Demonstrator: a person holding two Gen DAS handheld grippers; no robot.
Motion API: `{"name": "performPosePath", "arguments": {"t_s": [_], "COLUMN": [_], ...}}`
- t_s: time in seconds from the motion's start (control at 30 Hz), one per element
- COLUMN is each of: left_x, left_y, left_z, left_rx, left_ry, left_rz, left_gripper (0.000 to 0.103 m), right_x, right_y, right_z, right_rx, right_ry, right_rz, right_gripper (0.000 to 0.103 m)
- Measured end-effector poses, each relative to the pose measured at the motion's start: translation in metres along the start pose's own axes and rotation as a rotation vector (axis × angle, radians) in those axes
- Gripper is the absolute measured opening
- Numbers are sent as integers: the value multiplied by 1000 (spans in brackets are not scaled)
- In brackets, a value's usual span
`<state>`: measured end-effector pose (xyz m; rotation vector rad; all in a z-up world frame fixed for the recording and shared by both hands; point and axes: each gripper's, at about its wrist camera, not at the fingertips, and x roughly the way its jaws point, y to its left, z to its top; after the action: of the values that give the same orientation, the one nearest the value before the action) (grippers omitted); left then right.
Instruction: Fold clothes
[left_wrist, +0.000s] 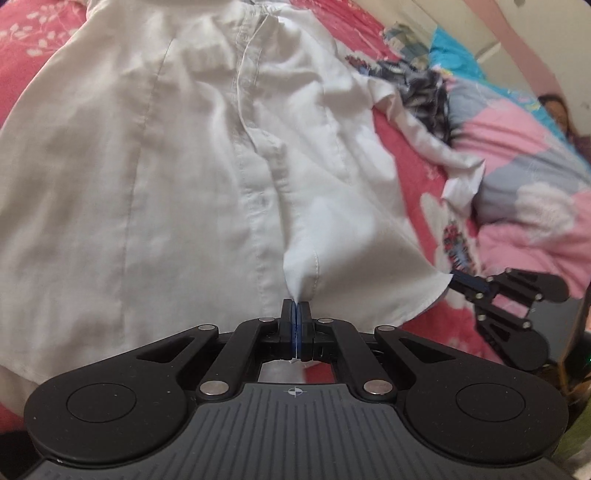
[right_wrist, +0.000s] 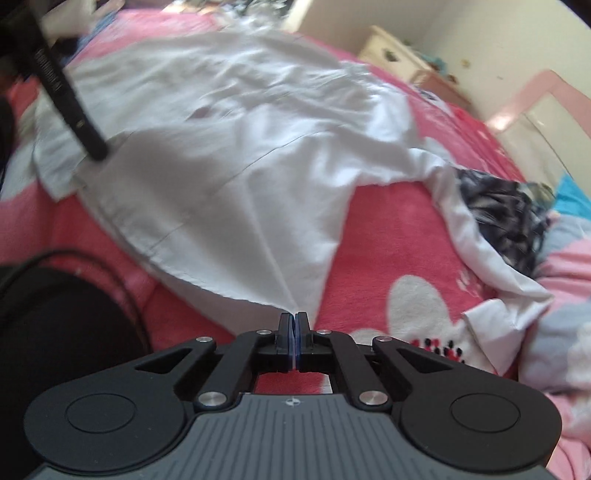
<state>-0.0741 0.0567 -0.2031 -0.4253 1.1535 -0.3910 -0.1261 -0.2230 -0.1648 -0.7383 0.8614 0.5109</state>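
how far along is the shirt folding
Early. Done: the white shirt lies spread front-up on the pink blanket. In hand: the left gripper is shut on a pinch of its hem, and the right gripper is shut on a hem corner. Left: no fold shows yet, and one sleeve trails onto the dark patterned garment.

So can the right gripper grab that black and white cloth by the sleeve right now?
Probably not yet. The right gripper is shut on the white shirt's hem corner, so it is busy. The black and white cloth lies farther off, partly under the sleeve.
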Motion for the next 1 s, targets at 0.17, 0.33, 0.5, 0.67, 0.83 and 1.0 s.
{"name": "performPosePath", "arguments": {"t_s": [0.17, 0.33, 0.5, 0.67, 0.83, 1.0], "left_x": [12, 15, 14, 13, 13, 13], "left_y": [7, 13, 13, 14, 16, 16], "left_z": [-8, -7, -9, -10, -9, -10], "left_rx": [-22, -61, -64, -62, -65, -76], "left_ry": [30, 50, 39, 34, 35, 47], "left_rz": [0, 9, 11, 11, 6, 2], "left_gripper": [0, 0, 0, 0, 0, 0], "right_x": [9, -1, -4, 42, 80, 74], "right_y": [-8, -60, -115, -130, -123, -128], "right_z": [-4, -18, -17, 20, 38, 21], "right_rx": [87, 499, 825, 858, 839, 920], "right_ry": [126, 176, 56, 17, 61, 64], "right_rz": [84, 255, 309, 321, 338, 236], "right_gripper": [14, 29, 34, 36, 23, 1]}}
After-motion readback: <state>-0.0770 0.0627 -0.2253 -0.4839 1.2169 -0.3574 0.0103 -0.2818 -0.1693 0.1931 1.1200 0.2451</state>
